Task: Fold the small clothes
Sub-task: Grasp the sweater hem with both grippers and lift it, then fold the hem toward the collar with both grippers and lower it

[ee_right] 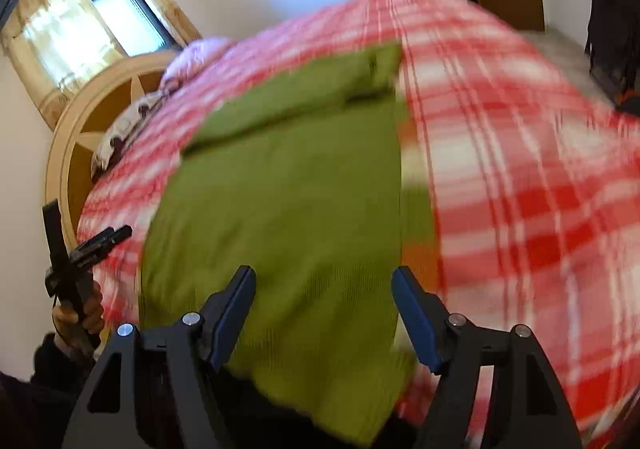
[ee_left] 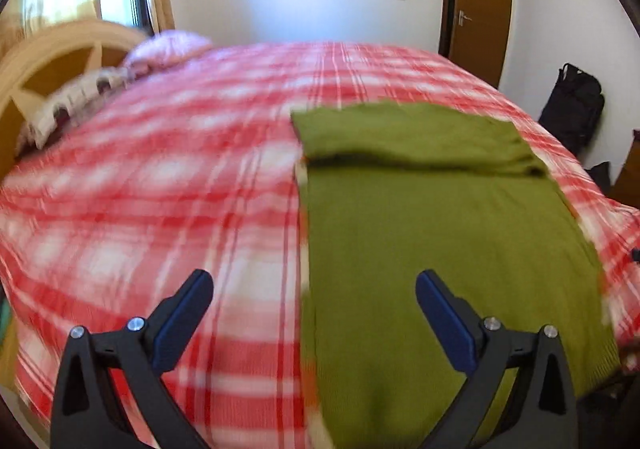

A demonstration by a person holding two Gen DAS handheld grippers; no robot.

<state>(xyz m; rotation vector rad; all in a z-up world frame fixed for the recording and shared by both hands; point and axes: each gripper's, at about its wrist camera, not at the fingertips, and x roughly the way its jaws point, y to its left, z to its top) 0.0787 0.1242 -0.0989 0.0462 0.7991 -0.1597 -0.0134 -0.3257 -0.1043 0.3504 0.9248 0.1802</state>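
A green knitted garment (ee_left: 440, 233) lies flat on the red and white checked bedspread (ee_left: 160, 185), its far end folded back over itself as a thicker band (ee_left: 412, 137). My left gripper (ee_left: 314, 291) hovers open above the garment's left edge, nothing between its blue pads. In the right wrist view the same garment (ee_right: 288, 193) fills the middle, with the fold (ee_right: 304, 93) at the far end. My right gripper (ee_right: 324, 289) stands open over the near part of the garment, clear of it. The left gripper (ee_right: 80, 249), held by a hand, shows at the left edge there.
A curved wooden headboard (ee_left: 48, 61) and pillows (ee_left: 168, 45) sit at the far left of the bed. A brown door (ee_left: 480, 1) and a black bag (ee_left: 572, 109) stand by the right wall. A curtained window (ee_right: 96, 13) is behind the headboard.
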